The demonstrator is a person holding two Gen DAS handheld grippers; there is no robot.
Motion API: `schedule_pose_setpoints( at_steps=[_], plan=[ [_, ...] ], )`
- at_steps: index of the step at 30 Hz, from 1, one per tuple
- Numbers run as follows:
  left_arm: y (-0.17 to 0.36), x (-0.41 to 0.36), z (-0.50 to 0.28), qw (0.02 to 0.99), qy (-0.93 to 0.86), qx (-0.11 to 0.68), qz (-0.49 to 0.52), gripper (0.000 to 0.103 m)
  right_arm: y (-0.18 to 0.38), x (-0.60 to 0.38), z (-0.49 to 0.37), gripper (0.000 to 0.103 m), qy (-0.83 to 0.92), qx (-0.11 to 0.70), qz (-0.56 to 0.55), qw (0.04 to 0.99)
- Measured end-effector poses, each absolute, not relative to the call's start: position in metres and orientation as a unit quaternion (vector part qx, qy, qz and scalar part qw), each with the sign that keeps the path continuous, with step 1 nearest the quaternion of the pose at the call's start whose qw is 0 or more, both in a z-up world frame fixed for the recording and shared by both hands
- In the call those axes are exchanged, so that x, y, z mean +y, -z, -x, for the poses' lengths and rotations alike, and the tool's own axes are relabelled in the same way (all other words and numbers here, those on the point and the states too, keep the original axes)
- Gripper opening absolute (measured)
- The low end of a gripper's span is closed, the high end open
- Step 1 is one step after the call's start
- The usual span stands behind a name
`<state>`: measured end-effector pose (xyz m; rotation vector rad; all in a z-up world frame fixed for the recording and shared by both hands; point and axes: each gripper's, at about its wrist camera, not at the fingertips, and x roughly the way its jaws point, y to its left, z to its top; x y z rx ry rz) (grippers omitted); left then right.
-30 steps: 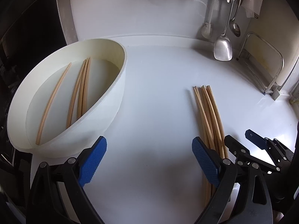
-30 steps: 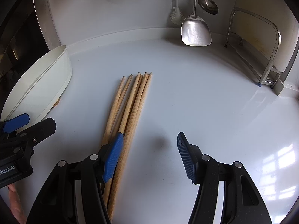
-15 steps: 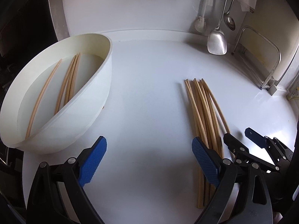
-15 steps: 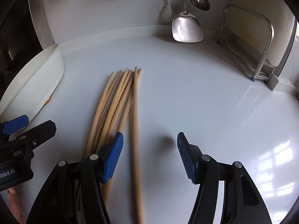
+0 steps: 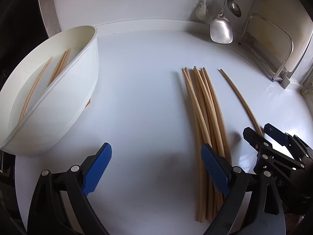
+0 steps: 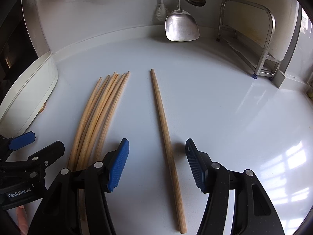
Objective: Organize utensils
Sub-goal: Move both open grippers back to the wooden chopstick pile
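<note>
One chopstick [image 6: 166, 137] now lies apart from the bundle [image 6: 97, 113], between your right gripper [image 6: 156, 164]'s wide, empty jaws; it is ready to grasp. Your left gripper [image 5: 156, 168] is wide, empty.

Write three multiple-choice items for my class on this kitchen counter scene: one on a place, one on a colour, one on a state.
1. Where does the single chopstick lie?
A. in the white tub
B. between the right gripper fingers
C. on the rack

2. What colour are the finger pads?
A. red
B. green
C. blue

3. How is the left gripper?
A. open, holding nothing
B. shut on a spoon
C. shut on the tub

Answers: 1 B, it lies apart from the bundle, untouched between the pads. 2 C, both grippers show blue. 3 A, bare counter shows between its fingers.
</note>
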<state>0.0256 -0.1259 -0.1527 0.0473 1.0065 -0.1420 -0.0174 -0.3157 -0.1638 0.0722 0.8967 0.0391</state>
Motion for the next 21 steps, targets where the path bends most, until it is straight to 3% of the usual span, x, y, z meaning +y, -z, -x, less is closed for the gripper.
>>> schedule_pose_setpoints(
  at_steps=[19, 21],
  plan=[
    [0.165, -0.137, -0.034, 0.867, 0.057, 0.493, -0.036, 0.093, 0.165, -0.329, 0.02, 0.057, -0.017, 0.431, -0.03, 0.901],
    [0.164, -0.139, -0.037, 0.868, 0.057, 0.492, -0.038, 0.089, 0.165, -0.329, 0.019, 0.057, -0.012, 0.432, -0.024, 0.901]
  ],
)
